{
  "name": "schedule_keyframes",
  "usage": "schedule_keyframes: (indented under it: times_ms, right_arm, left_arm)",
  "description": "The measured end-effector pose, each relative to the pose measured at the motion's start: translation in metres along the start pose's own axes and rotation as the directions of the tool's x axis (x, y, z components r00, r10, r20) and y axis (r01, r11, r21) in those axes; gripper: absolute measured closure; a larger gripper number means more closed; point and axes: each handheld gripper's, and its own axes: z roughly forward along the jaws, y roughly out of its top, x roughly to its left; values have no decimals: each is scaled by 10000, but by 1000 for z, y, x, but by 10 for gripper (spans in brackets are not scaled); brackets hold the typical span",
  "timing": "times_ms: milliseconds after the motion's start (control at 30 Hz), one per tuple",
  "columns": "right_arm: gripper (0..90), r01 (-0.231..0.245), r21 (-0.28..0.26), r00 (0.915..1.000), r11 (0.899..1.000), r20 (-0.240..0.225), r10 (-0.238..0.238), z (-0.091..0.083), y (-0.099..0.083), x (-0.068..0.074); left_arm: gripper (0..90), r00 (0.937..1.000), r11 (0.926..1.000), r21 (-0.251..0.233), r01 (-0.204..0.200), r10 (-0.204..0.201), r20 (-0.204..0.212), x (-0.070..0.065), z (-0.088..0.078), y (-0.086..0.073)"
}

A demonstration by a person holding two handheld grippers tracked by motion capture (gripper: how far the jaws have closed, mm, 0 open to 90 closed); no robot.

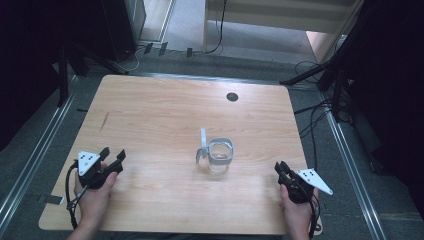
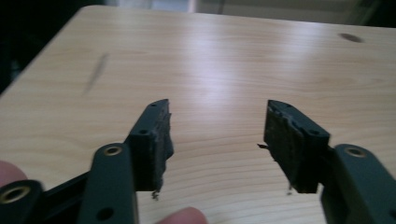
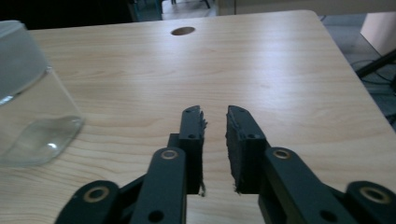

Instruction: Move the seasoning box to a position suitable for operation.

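High view: clear jar (image 1: 220, 154) stands mid-table between the wide-spread left gripper (image 1: 113, 156) and nearly closed right gripper (image 1: 281, 168).

Clearance: one obstacle, mid-tabletop.
Your only obstruction is the clear jar (image 1: 220, 154) with its upright clasp; bare tabletop (image 1: 150, 110) lies open on every side of it.

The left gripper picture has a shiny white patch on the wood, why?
In the left gripper view, light glares off the pale wooden table; the far edge looks blurry. In the right gripper view, the clear glass jar shows small bright reflections.
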Motion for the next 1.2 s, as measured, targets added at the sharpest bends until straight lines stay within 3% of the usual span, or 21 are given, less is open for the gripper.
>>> schedule_keyframes:
  times_ms: [67,100,133,167,267,400,433,500,567,600,633,667,700,767,800,833,967,1000,1033,1133,1200]
  right_arm:
    - [846,274,-29,9994,9996,-214,-274,1,2,8]
    - [860,243,-7,9990,9997,-381,-243,2,3,11]
    - [886,103,25,9989,9999,-450,-102,2,4,15]
    - [900,7,34,9986,10000,-538,-5,3,5,18]
    - [900,94,44,9953,9999,-967,-89,6,12,27]
    - [900,351,58,9906,9994,-1326,-340,15,19,39]
    - [900,575,33,9876,9983,-1463,-564,22,22,46]
    - [900,645,42,9854,9979,-1582,-630,26,24,50]
    - [900,872,130,9797,9961,-1825,-834,40,29,61]
    - [900,872,130,9797,9961,-1825,-834,40,29,61]
    - [900,1031,141,9739,9946,-2046,-981,52,34,67]
    - [900,1031,141,9739,9946,-2046,-981,52,34,67]
    - [900,1097,128,9710,9939,-2150,-1044,60,37,71]
    - [900,1195,99,9663,9928,-2310,-1140,70,41,73]
    - [900,1178,136,9650,9929,-2377,-1112,74,43,74]
    - [900,1163,174,9630,9931,-2467,-1085,79,45,74]
    - [900,1378,-54,9468,9904,-2930,-1333,92,53,75]
    - [900,1506,-120,9429,9885,-2986,-1473,94,55,75]
    - [900,1529,-256,9385,9879,-3094,-1533,96,56,74]
    - [900,1758,-161,9170,9843,-3611,-1697,105,59,73]
    - [900,1775,-138,9044,9840,-3920,-1686,109,60,73]
  left_arm:
    - [507,9982,10000,12,0,0,608,-15,1,2]
    - [548,9982,10000,12,0,0,608,-15,1,2]
    - [589,9879,9996,247,95,-132,1546,-27,2,3]
    - [636,9846,9993,367,-77,12,1746,-34,3,3]
    - [774,9646,9950,770,-639,418,2604,-55,8,4]
    - [859,9511,9919,883,-909,602,3028,-75,15,5]
    - [900,9412,9902,991,-988,606,3324,-86,19,5]
    - [900,9364,9893,1032,-1036,620,3455,-93,22,5]
    - [900,9204,9831,1143,-1427,894,3806,-112,29,5]
    - [900,9204,9831,1143,-1427,894,3806,-112,29,5]
    - [900,9105,9794,1195,-1626,1023,4006,-123,33,4]
    - [900,9105,9794,1195,-1626,1023,4006,-123,33,4]
    - [900,9002,9808,1221,-1518,862,4270,-132,35,4]
    - [900,8903,9805,1193,-1562,875,4468,-141,36,4]
    - [900,8903,9805,1193,-1562,875,4468,-141,36,4]
    - [900,8829,9795,1152,-1655,950,4599,-149,37,4]
    - [900,8810,9777,1099,-1789,1094,4604,-156,41,4]
    - [900,8850,9776,1102,-1795,1116,4520,-157,43,5]
    - [900,8819,9775,1124,-1783,1081,4588,-159,47,4]
    - [900,8798,9755,1148,-1878,1151,4612,-162,52,4]
    - [900,8842,9734,1121,-2000,1301,4486,-164,54,4]
